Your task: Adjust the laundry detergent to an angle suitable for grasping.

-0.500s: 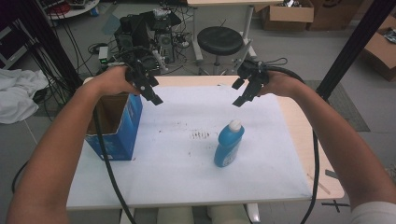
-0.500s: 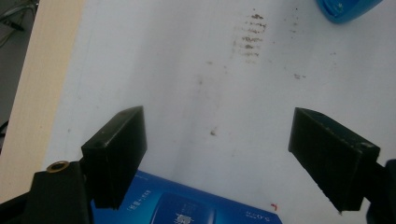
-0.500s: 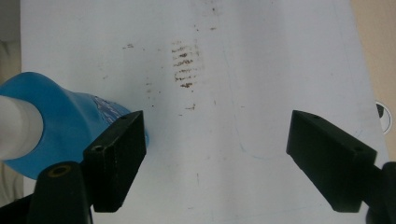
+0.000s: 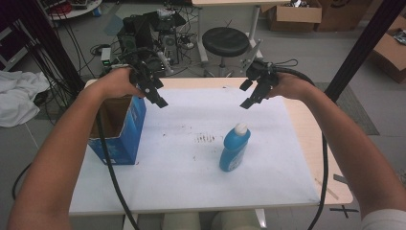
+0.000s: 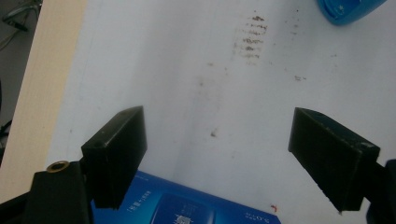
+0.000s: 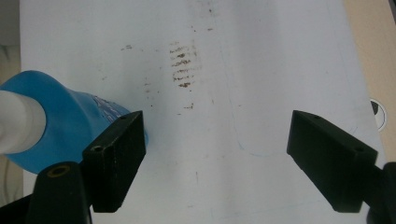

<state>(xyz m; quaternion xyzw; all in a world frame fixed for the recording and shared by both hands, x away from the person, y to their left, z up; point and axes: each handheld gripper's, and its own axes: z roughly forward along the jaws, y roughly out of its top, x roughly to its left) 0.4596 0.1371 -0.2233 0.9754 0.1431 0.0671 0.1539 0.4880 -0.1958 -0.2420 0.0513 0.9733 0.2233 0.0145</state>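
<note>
A blue bottle [image 4: 234, 148] with a white cap stands upright on the white sheet, right of the middle. An open blue cardboard box [image 4: 119, 128] stands at the table's left edge. My left gripper [image 4: 158, 98] hovers open above the box's far right corner, nothing between its fingers. In the left gripper view its jaws [image 5: 217, 156] stand wide over the sheet, the box's edge [image 5: 187, 207] below them and the bottle's base [image 5: 348, 9] at the top right. My right gripper [image 4: 249, 96] hangs open above and beyond the bottle. The right gripper view has the bottle [image 6: 60, 126] by the left jaw, untouched.
The white sheet [image 4: 191, 177] covers most of the wooden table [image 4: 311, 129] and bears brown smudges [image 4: 206, 139] near its middle. Beyond the table stand a black stool [image 4: 225, 43] and electronics with cables. Cardboard boxes [image 4: 297, 17] lie on the floor at the back right.
</note>
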